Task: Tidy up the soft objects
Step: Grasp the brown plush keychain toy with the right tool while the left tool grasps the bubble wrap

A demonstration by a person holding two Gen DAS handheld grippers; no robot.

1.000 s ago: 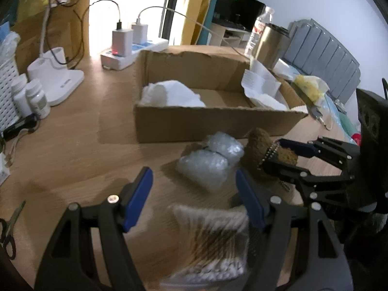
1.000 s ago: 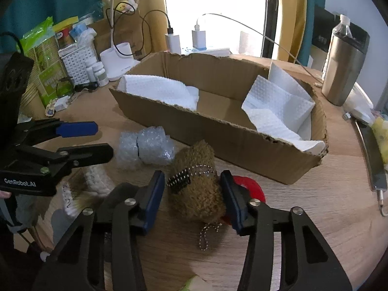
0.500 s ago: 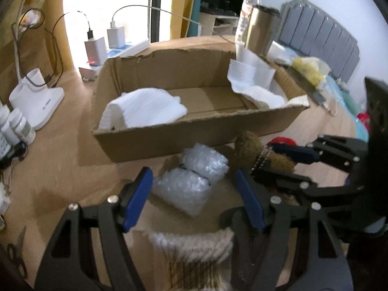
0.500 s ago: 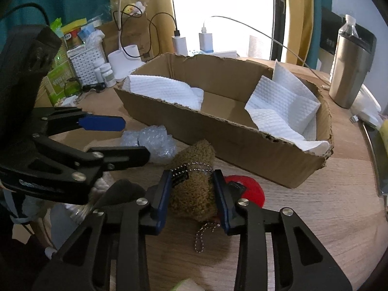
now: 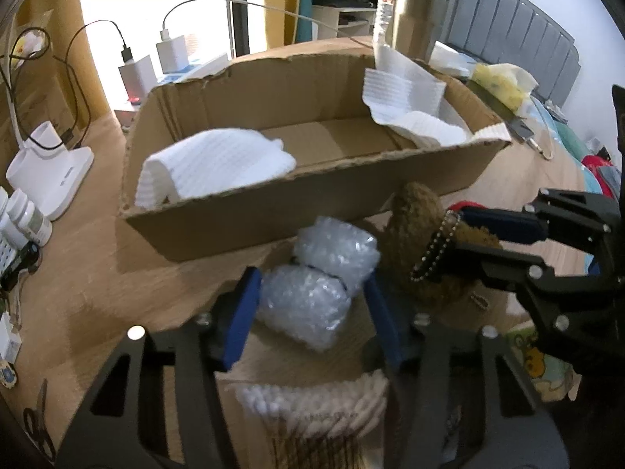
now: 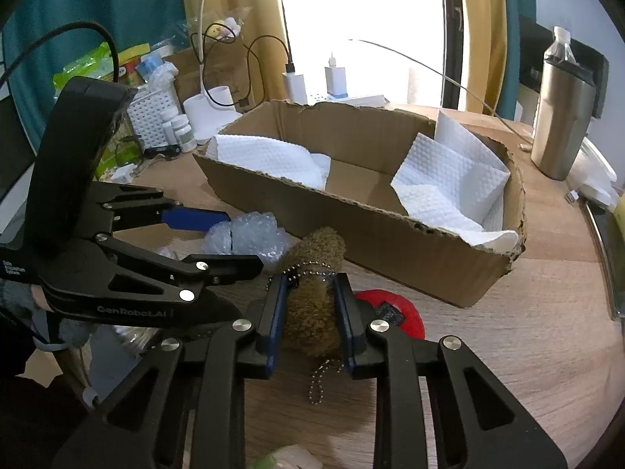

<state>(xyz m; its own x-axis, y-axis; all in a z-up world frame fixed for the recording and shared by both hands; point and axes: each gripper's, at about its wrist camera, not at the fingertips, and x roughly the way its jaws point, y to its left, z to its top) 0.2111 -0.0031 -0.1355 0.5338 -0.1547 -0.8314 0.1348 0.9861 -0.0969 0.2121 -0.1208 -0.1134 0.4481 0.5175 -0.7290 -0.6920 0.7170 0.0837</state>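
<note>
A brown plush toy (image 6: 314, 293) with a bead chain lies on the wooden table in front of a cardboard box (image 6: 390, 230). My right gripper (image 6: 310, 293) is shut on it; it also shows in the left wrist view (image 5: 414, 234). A bubble wrap bundle (image 5: 312, 289) lies left of the plush. My left gripper (image 5: 312, 293) is open, its blue pads on either side of the bundle's near half. The box (image 5: 242, 219) holds white paper towels (image 5: 211, 168) at both ends. A white knitted piece (image 5: 312, 406) lies under the left gripper.
A red disc (image 6: 394, 308) lies just right of the plush. A steel tumbler (image 6: 562, 117) and water bottle stand at the back right. A lamp base (image 5: 47, 168), chargers, pill bottles and scissors (image 5: 35, 422) are on the left.
My right gripper has closed on the brown plush. My left gripper has moved forward from the knitted piece so its pads flank the bubble wrap, and has narrowed somewhat.
</note>
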